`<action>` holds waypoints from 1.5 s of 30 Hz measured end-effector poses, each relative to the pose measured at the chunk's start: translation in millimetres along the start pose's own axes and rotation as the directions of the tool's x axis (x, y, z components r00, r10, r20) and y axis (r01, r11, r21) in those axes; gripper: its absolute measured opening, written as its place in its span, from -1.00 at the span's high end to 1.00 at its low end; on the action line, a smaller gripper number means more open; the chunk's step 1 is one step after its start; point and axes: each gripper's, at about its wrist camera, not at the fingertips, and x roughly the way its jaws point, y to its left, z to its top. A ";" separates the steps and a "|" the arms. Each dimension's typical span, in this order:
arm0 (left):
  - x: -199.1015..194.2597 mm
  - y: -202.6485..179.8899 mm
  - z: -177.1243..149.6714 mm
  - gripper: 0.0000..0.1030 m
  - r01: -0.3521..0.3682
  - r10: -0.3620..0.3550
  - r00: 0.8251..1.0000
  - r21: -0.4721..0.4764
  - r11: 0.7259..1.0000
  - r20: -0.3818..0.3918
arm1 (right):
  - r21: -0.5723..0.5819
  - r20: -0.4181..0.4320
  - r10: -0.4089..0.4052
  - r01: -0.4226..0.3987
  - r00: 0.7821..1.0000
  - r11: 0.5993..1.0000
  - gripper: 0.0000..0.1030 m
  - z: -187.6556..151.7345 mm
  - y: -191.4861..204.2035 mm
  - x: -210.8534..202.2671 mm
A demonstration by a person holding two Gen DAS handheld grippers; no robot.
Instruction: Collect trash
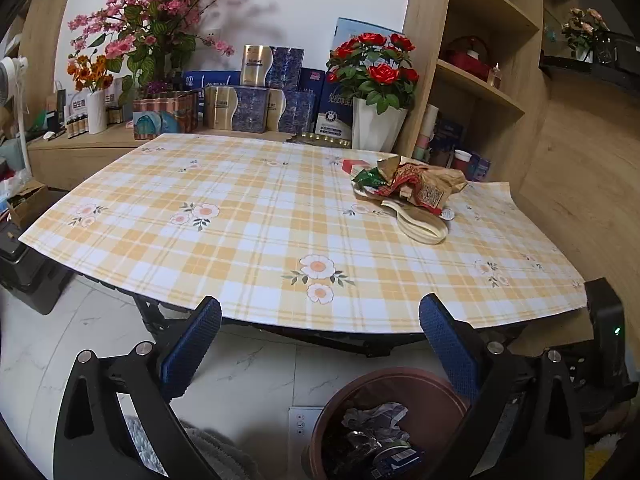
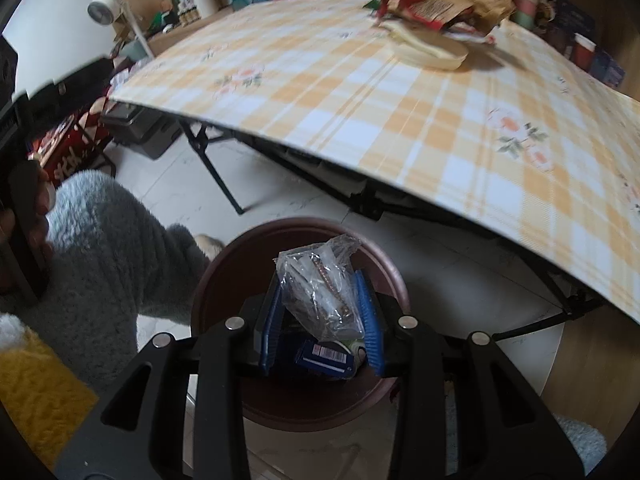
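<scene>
Wrapper pile (image 1: 408, 188) w/ a cream strap sits far right on the counter (image 1: 248, 232), nothing near it. Maroon bin (image 2: 224, 264) on the floor by the near edge holds crumpled paper & a blue packet. Right gripper (image 2: 320, 312) jaws pinch a clear plastic bag (image 2: 316, 292) over the bin. Left gripper (image 1: 320, 344) jaws wide, empty. Checked cloth, marble tile floor, wood shelves right.

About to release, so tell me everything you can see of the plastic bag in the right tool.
The clear plastic bag is crinkled and glossy, with whitish wrapping and a brownish beaded strip showing through. It stands roughly upright, its knotted top splaying outward. The right tool is shut on it, blue pads pressing both sides. It hangs over the open brown bin, above trash already inside.
</scene>
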 end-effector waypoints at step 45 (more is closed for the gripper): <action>46.9 5.0 46.6 -0.88 -0.086 0.089 0.994 0.055 0.995 -0.060 | 0.211 0.227 -0.298 0.251 0.927 0.945 -0.89 84.0 -86.6 -54.0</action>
